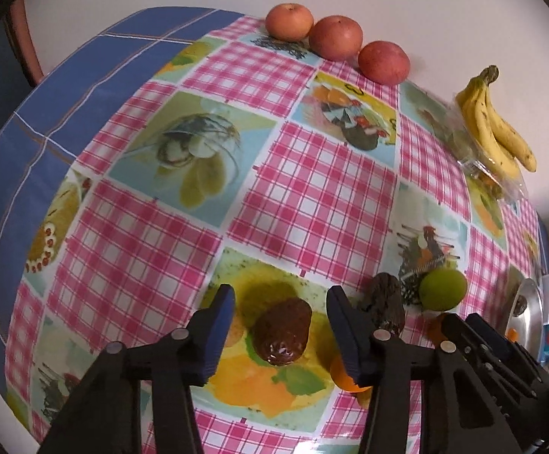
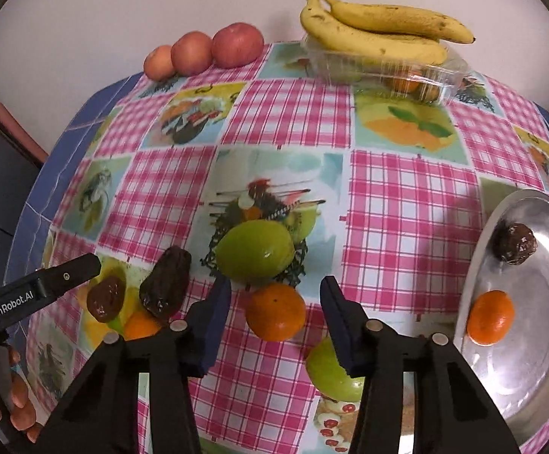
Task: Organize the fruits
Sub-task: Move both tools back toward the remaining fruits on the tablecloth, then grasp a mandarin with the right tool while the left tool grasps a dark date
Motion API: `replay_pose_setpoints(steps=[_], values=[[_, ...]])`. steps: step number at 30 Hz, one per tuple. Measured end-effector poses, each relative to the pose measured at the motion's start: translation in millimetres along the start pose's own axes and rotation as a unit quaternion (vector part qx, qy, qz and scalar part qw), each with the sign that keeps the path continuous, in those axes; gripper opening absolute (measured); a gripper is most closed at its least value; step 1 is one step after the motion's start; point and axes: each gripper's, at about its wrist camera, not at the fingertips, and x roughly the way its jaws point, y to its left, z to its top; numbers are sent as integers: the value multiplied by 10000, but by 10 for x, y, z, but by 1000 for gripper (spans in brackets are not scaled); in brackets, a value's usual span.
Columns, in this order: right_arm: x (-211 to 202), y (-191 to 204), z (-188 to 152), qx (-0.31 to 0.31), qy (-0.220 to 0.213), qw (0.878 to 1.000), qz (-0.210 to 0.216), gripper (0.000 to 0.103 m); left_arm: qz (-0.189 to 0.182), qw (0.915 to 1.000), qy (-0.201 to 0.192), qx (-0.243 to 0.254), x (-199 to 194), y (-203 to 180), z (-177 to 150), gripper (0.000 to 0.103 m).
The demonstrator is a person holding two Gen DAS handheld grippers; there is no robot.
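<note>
Left gripper (image 1: pixel 280 335) has its blue fingers spread wide, and a dark brown date (image 1: pixel 282 335) lies on the cloth right between them, untouched on either side. Just past the right-hand finger sits a second, wrinkled date (image 1: pixel 382 302), with a green lime (image 1: pixel 442 289) beside it and an orange (image 1: pixel 344 376) half hidden behind that finger. Over on the other side, the right gripper (image 2: pixel 274 321) is spread open too, an orange (image 2: pixel 275 312) sitting in the gap between its fingers, nothing pinched. A big green lime (image 2: pixel 255 255) rests just beyond that orange, touching it, and another green fruit (image 2: pixel 329 372) peeks out behind the right-hand finger. Off to the right, the metal plate (image 2: pixel 539 340) holds a mandarin (image 2: pixel 490 317) and a dark round date (image 2: pixel 515 244), the two apart from each other. Far back along the edge of the checked tablecloth (image 2: pixel 407 204), three apples (image 2: pixel 204 51) stand in a row touching, and a bunch of bananas (image 2: pixel 380 28) lies on top of a clear plastic box (image 2: pixel 388 72).
</note>
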Motion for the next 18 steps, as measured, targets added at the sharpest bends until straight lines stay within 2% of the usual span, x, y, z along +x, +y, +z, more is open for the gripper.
replay_pose_setpoints(steps=[13,18], values=[[176,34,-73,-206,288,9993,-140,38,-2,9999,60,124,19,-23,-4,53],[170,34,-70,-193,285,9993,-130,37,-97,9996,65,249,5,-72,-13,45]])
